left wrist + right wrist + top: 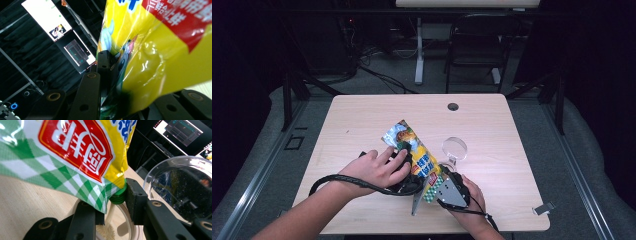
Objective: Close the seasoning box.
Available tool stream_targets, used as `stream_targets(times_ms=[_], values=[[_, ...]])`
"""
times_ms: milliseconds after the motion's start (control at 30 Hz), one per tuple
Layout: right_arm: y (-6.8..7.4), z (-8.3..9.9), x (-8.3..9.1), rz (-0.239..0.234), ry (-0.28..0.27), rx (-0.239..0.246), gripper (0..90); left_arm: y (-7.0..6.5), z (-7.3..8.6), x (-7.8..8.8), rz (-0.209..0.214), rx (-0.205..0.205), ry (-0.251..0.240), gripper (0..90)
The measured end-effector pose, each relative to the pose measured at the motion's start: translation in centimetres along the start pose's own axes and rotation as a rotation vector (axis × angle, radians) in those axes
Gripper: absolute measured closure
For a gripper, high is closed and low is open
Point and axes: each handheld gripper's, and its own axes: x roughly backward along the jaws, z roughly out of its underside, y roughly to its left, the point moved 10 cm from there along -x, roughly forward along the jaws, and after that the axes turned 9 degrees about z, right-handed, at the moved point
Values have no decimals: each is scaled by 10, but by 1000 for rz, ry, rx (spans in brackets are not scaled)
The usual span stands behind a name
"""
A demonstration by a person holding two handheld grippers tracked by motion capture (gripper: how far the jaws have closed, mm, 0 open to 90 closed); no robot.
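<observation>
Now both grippers hold the snack bag [417, 152] above the table [362, 115]: left gripper [404, 150] clamps its middle, right gripper [439, 177] its lower edge beside the glass bowl [454, 148]; much bare tabletop lies around.

1. The high view looks forward and down from above the person's side, taking in the whole table [362, 115] from well back.
2. The left gripper view sits very close to the bag [160, 57], facing up past it toward screens [62, 37].
3. The right gripper view looks low across the tabletop, close under the same bag [75, 152], beside a glass [180, 187].
4. All three share the bag.
</observation>
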Motion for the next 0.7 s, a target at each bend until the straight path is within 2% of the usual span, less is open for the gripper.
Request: stream_targets(times_ms=[700], values=[[0,0,0,-9,2,-7,706,1,0,1,0,-8,6,796]])
